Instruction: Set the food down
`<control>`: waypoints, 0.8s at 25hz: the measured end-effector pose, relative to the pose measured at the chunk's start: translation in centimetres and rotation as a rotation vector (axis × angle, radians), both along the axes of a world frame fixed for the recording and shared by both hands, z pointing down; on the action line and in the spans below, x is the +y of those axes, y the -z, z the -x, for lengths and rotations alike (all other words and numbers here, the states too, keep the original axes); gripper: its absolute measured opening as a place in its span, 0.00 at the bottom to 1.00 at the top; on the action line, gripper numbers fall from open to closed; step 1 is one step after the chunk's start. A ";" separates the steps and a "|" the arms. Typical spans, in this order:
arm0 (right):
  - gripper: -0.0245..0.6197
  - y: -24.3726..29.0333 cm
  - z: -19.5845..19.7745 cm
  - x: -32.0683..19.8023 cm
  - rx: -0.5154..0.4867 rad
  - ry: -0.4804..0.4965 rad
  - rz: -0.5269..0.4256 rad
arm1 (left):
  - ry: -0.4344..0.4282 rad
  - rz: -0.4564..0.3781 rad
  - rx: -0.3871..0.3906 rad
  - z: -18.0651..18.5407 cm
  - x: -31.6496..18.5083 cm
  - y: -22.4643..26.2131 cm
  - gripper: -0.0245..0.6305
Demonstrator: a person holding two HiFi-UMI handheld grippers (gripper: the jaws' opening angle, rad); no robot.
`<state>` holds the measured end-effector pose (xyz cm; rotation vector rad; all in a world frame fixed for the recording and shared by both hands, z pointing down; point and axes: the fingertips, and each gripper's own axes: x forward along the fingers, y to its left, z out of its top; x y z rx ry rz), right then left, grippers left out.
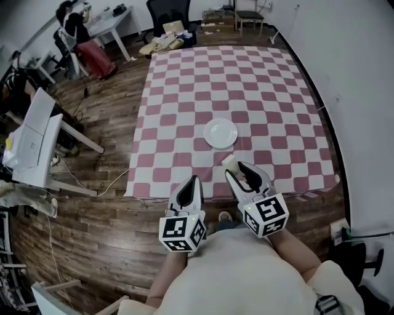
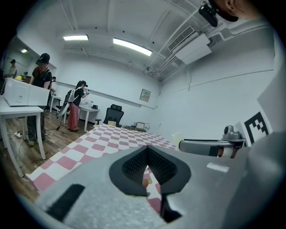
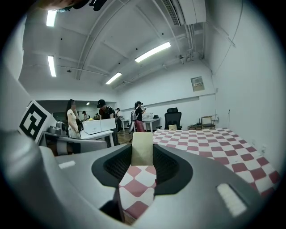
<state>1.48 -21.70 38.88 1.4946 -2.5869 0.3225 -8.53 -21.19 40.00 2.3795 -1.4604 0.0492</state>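
Note:
A white plate (image 1: 220, 133) lies on the pink-and-white checkered tablecloth (image 1: 234, 80), near its front edge. My right gripper (image 1: 237, 168) hovers over that front edge, a little short of the plate, shut on a pale beige piece of food (image 1: 229, 161). In the right gripper view the food (image 3: 143, 148) stands upright between the pads of the gripper (image 3: 143, 157). My left gripper (image 1: 194, 182) hangs beside it, just off the table edge, shut with nothing in it. In the left gripper view its jaws (image 2: 147, 155) meet, and the right gripper (image 2: 210, 146) shows to the right.
A white desk (image 1: 37, 138) with cables on the wooden floor stands left of the table. Farther back are another desk (image 1: 111, 24), people (image 1: 77, 34), a black chair (image 1: 167, 12) and clutter (image 1: 163, 43) on the floor. A white wall (image 1: 357, 92) runs along the right.

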 end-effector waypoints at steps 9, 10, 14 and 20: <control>0.28 -1.3 -1.4 -7.2 0.040 0.054 0.014 | 0.051 0.025 0.009 -1.4 -5.7 -1.2 0.05; 0.28 -1.4 -1.6 -8.2 0.043 0.060 0.017 | 0.058 0.028 0.007 -1.7 -6.5 -1.2 0.05; 0.28 -2.8 -1.4 -10.2 0.060 0.083 0.032 | 0.084 0.039 0.001 -1.5 -7.7 -2.0 0.05; 0.28 -5.2 -1.8 -13.2 0.082 0.090 0.062 | 0.109 0.053 -0.009 -1.4 -9.4 -3.2 0.05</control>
